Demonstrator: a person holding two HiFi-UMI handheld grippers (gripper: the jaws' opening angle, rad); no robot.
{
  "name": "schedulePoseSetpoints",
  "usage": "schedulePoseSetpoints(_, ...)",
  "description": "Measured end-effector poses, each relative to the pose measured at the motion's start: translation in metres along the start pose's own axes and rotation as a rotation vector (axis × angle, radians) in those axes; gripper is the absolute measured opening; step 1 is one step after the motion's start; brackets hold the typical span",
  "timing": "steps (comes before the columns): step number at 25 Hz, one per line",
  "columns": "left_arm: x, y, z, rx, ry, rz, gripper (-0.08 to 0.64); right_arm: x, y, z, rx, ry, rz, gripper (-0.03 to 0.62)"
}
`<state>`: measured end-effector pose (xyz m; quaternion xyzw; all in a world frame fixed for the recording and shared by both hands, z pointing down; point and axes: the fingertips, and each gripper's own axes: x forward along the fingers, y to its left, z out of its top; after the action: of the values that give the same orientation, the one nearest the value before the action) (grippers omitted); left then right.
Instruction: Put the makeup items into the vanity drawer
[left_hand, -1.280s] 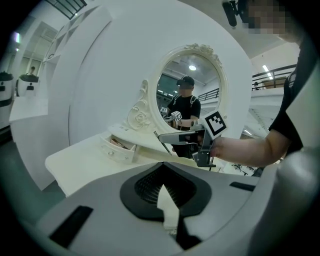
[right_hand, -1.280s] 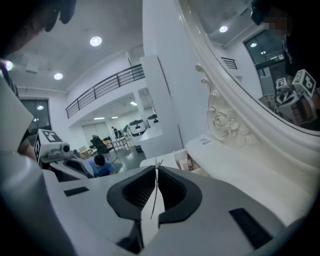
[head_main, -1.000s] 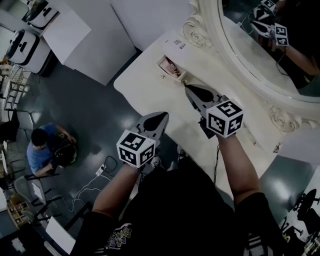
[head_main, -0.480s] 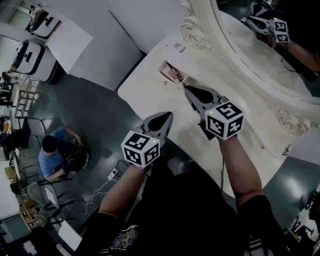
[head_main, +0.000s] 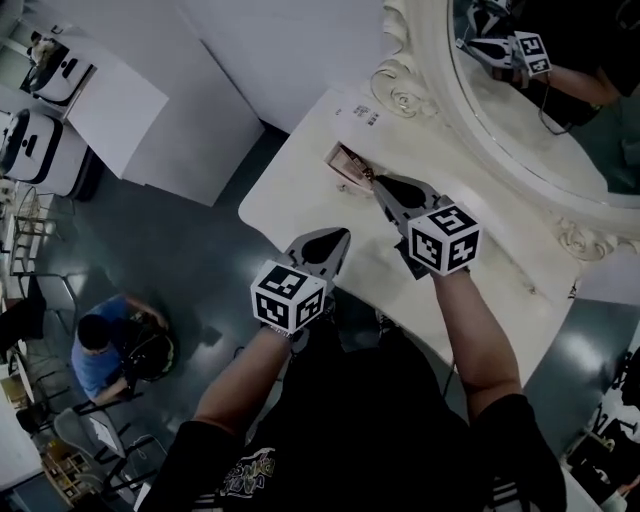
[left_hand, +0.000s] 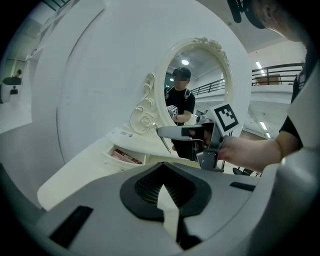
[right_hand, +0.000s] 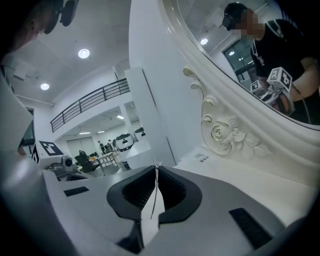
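A white vanity counter stands against an ornate oval mirror in a large hall with a dark floor, where a person sits far below at 8 o'clock in the head view. We find the makeup items already lying in the small open drawer sunk into the counter, and we see no loose item elsewhere on it. The right gripper hovers with its tips just beside the drawer, which sits at its 11 o'clock. Its jaws are closed tip to tip, with only a hair-thin line at the seam that we cannot identify. The left gripper hangs off the counter's front edge at 7 o'clock from the drawer, its jaws also closed and empty. We judge the loading to be near its end; the next move likely calls for a short, level push on the drawer front. Only the left gripper view shows the pinkish items inside the drawer. The right gripper view looks past it to the frame's carved rosette.
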<state>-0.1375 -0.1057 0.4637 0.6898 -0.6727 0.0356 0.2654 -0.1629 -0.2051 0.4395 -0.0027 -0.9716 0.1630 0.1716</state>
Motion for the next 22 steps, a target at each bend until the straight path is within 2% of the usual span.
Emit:
schedulePoseSetpoints(11,-0.003,0.05,-0.01,-0.04,0.006,-0.092,0.002,0.068,-0.023,-0.023,-0.105,0.18,-0.121,0.043)
schedulePoseSetpoints(22,-0.006,0.091,-0.025,-0.075,0.034,-0.126,0.002,0.113,-0.039,-0.05,-0.2,0.322,-0.173,0.043)
